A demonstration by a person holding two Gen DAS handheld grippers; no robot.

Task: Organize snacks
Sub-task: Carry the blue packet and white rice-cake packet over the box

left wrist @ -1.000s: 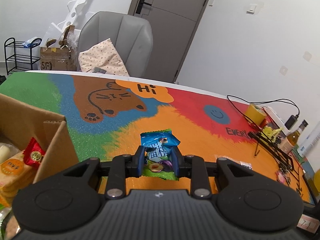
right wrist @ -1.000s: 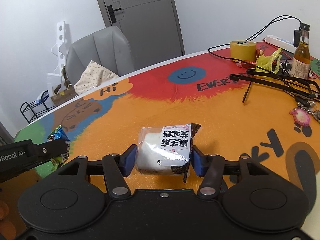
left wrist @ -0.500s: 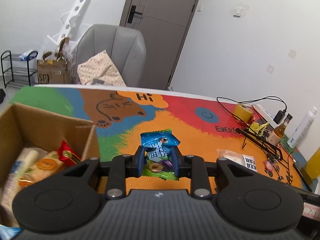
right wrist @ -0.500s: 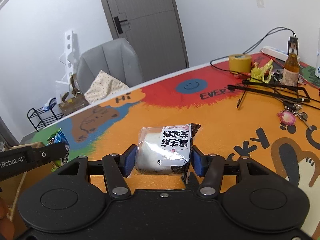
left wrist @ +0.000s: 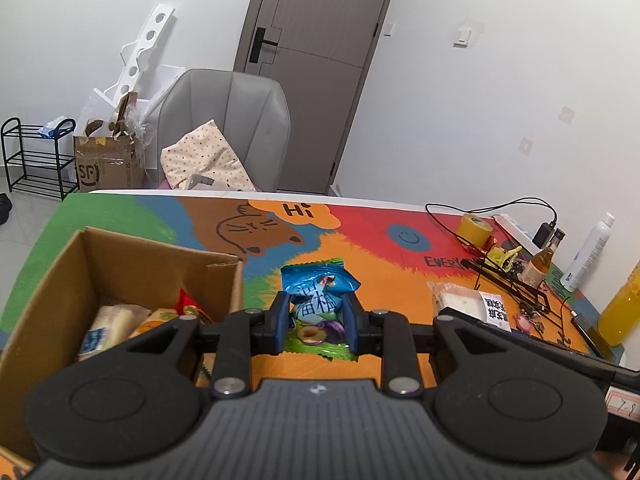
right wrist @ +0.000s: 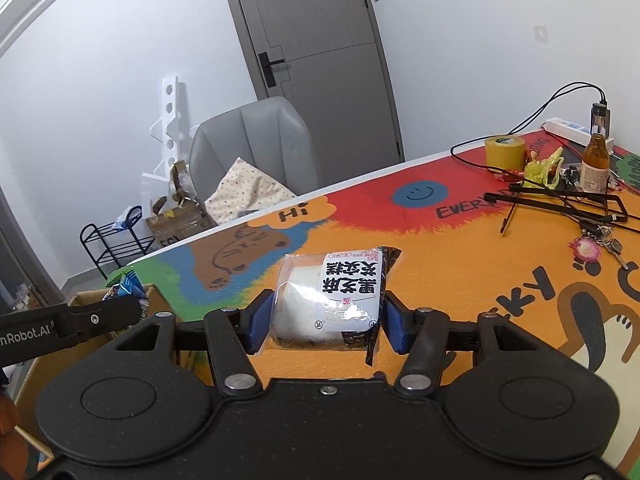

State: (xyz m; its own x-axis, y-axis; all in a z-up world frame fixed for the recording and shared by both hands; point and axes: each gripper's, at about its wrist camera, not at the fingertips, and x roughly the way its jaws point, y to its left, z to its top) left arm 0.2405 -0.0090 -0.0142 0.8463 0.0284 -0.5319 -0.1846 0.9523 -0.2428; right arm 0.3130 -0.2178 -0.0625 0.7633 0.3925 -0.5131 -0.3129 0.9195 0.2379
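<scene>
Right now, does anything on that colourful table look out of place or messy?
Nothing is spilled or broken. The far right end is cluttered with non-snacks: a yellow tape roll, a tangle of black cables, keys and a brown bottle. The snacks are gripped or in the cardboard box.

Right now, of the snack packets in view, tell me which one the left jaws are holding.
The blue packet, pinched between the left gripper's jaws. The white packet with black lettering sits in the right gripper, and the rest lie in the cardboard box.

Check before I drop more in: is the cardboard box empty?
Not empty. The open cardboard box already holds several wrapped snacks, visible in the left wrist view.
</scene>
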